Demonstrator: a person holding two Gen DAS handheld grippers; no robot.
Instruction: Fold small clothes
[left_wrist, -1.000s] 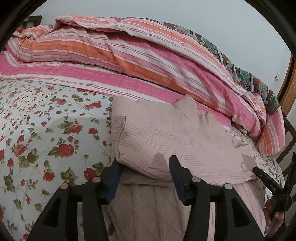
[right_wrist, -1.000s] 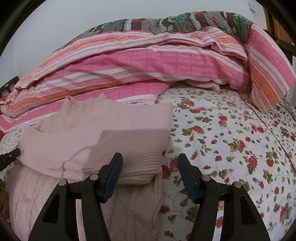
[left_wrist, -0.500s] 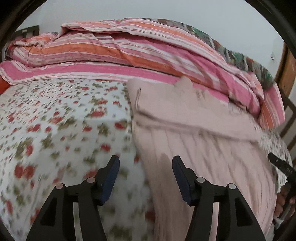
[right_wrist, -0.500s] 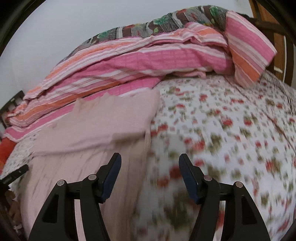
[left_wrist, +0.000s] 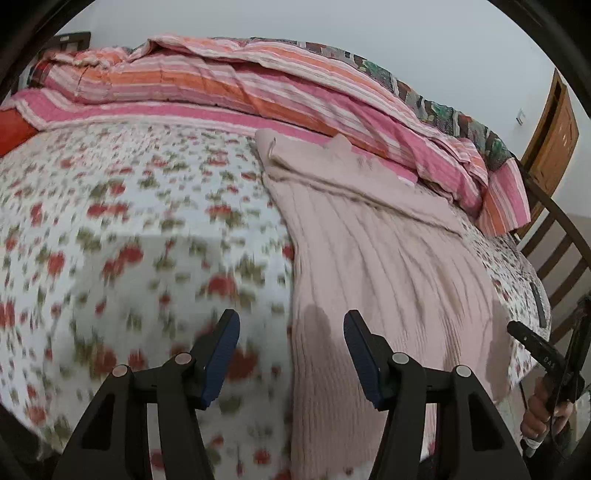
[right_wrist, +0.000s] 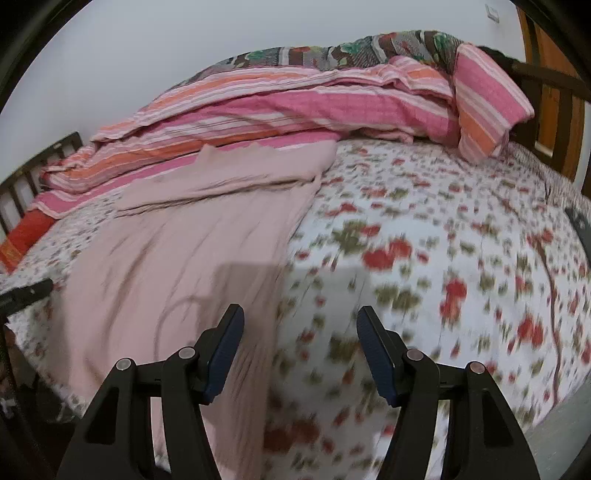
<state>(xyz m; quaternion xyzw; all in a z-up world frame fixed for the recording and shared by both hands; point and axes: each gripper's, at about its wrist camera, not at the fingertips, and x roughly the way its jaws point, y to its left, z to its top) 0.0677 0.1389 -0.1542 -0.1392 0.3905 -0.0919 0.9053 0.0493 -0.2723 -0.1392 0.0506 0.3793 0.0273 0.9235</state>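
Both hand-held grippers have drawn back from the pale pink ribbed knit sweater (left_wrist: 388, 258), leaving its top part folded over the body — one fold looks done. The left gripper (left_wrist: 291, 354), its jaws having just been opening, and the right gripper (right_wrist: 299, 354) both gape empty — hovering over the sweater's near side edges on the flowered bedsheet (left_wrist: 129, 240).

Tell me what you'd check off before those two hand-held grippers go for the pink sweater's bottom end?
1. Left hand-held gripper open, nothing between its pads: ok.
2. Right hand-held gripper open and empty: ok.
3. Pink sweater top part already folded over, lower part lying long toward the bed edge: ok.
4. Sweater's bottom hem within view for grasping: cannot tell, it runs below both pictures.
5. Floral bedsheet beside the sweater free of other clothes: ok.
6. Striped quilt apart from the fold: not ok, the folded edge reaches it.
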